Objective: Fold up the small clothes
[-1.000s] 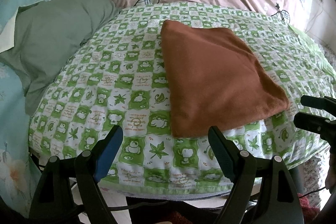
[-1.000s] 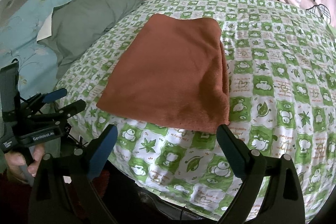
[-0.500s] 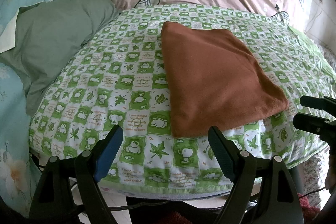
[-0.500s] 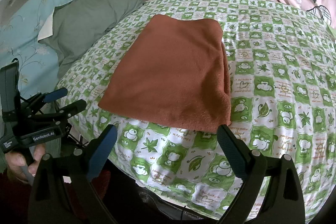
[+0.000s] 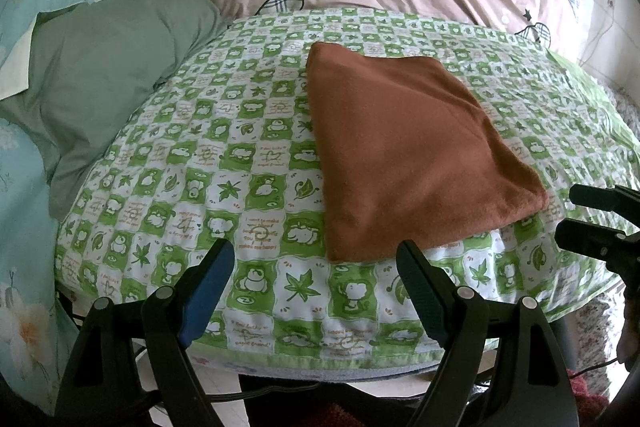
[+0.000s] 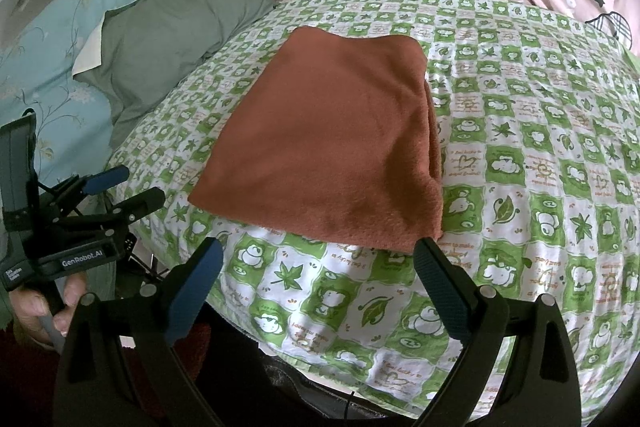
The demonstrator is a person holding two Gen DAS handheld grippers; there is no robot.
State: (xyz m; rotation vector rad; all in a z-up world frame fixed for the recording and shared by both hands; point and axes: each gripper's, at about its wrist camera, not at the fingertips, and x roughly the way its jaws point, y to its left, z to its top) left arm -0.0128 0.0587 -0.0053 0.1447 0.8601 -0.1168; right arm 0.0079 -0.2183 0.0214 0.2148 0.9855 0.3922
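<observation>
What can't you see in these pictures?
- Underside of the brown folded cloth: hidden by its own top layer, both views.
- What kind of garment it is: folded shut, cannot tell.
- Under the green checked cover: hidden by the cover itself.
- Person: only a hand shows in the right wrist view, cut off by the edge.
- Small print on the cover: too small to read.

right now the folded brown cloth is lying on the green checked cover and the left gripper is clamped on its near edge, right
Not quite. The folded brown cloth does lie on the green checked cover, but the left gripper is not clamped on it: the left wrist view shows its jaws wide apart, short of the cloth's near edge, with nothing between them.
</observation>
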